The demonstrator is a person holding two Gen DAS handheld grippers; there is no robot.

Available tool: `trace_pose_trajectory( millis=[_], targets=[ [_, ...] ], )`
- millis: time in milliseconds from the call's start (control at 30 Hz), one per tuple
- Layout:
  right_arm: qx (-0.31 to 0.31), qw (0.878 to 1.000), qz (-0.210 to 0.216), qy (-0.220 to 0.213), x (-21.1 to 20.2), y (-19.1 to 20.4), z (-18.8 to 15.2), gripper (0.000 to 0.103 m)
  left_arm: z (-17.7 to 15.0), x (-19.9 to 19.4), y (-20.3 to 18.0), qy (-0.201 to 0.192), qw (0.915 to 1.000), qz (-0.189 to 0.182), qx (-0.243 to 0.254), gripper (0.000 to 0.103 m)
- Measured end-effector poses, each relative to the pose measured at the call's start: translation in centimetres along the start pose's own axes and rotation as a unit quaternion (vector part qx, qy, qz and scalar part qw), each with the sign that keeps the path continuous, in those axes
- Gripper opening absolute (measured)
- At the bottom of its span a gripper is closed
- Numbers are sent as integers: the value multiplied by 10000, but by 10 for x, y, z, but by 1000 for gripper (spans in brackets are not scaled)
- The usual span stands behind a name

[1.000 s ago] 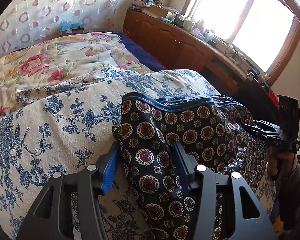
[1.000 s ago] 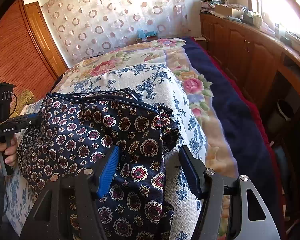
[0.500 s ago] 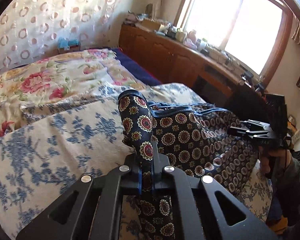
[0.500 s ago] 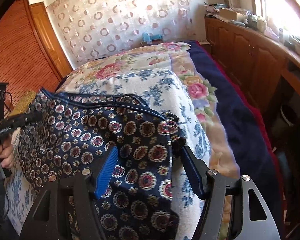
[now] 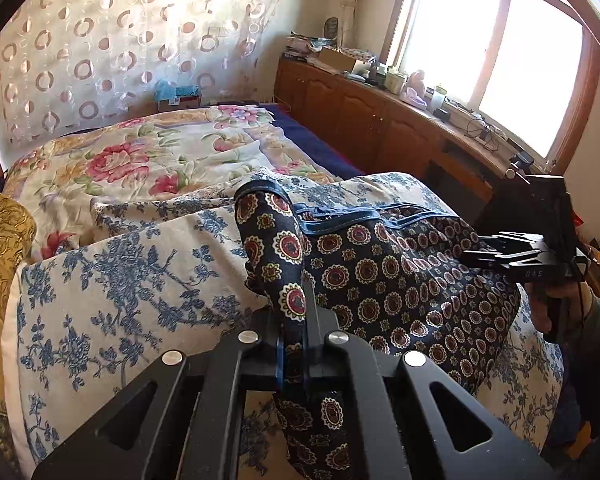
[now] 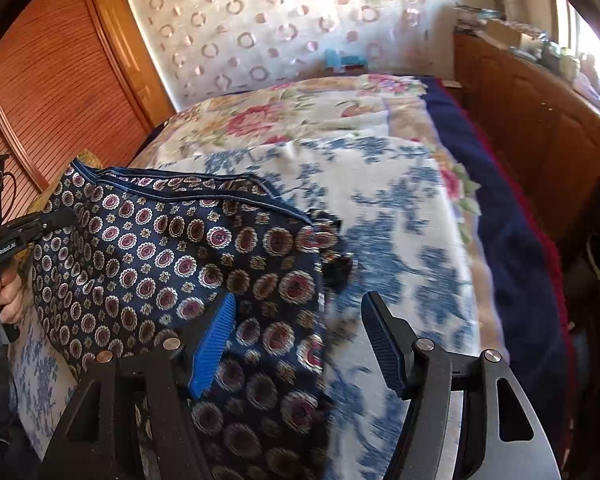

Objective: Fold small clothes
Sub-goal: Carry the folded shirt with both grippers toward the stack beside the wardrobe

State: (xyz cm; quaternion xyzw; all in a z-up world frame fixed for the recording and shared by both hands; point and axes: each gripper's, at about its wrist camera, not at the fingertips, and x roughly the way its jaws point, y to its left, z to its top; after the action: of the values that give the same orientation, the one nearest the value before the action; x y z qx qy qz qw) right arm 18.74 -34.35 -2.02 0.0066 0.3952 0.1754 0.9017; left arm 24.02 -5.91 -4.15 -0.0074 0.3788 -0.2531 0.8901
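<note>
A dark navy garment point(image 5: 400, 280) printed with red and cream medallions lies on the blue-flowered bed cover point(image 5: 120, 280). My left gripper point(image 5: 296, 320) is shut on a pinched fold of its left edge, and that fold stands up above the bed. In the right wrist view the garment point(image 6: 160, 248) spreads to the left, and its right edge passes between the fingers of my right gripper point(image 6: 300, 298). That gripper is open and its blue pads point(image 6: 214, 340) do not press the cloth. The left gripper point(image 6: 40, 224) shows at that view's left edge, held by a hand point(image 6: 4, 300).
A rose-patterned quilt point(image 5: 140, 160) covers the far half of the bed. Wooden cabinets point(image 5: 360, 112) with clutter on top run under the window on the right. A gold cushion point(image 5: 0, 240) lies at the left, and wooden wardrobe doors point(image 6: 60, 80) stand beyond.
My left gripper has shut on the garment's left edge and lifted it into a raised fold. The right gripper has stayed open and shifted along the garment's right edge.
</note>
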Motion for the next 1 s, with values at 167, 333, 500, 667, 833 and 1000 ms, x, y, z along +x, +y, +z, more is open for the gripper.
trace_pose_trajectory(
  millis=[167,333,500,667,833,1000],
  targets=[
    [-46,9999,64,127,14,-2,11,67,0,-8,-3,-94,10000,6,32,6],
    [-285,9984,440,213,22,3,16,21,-2,-18,-5,-204,9998,5,81,6],
    [-658,9970,400,114,23,13,19,11,-4,-38,-3,-421,9991,64,86,6],
    [-934,9943,453,-258,15,35,23,9,-14,-66,5,-694,9973,233,-24,6],
    [-1194,9895,540,-618,10,56,35,5,-25,-104,17,-993,9938,475,-173,6],
    [-1622,9792,675,-1015,1,87,56,4,-36,-147,32,-1348,9875,727,-369,6]
  ],
)
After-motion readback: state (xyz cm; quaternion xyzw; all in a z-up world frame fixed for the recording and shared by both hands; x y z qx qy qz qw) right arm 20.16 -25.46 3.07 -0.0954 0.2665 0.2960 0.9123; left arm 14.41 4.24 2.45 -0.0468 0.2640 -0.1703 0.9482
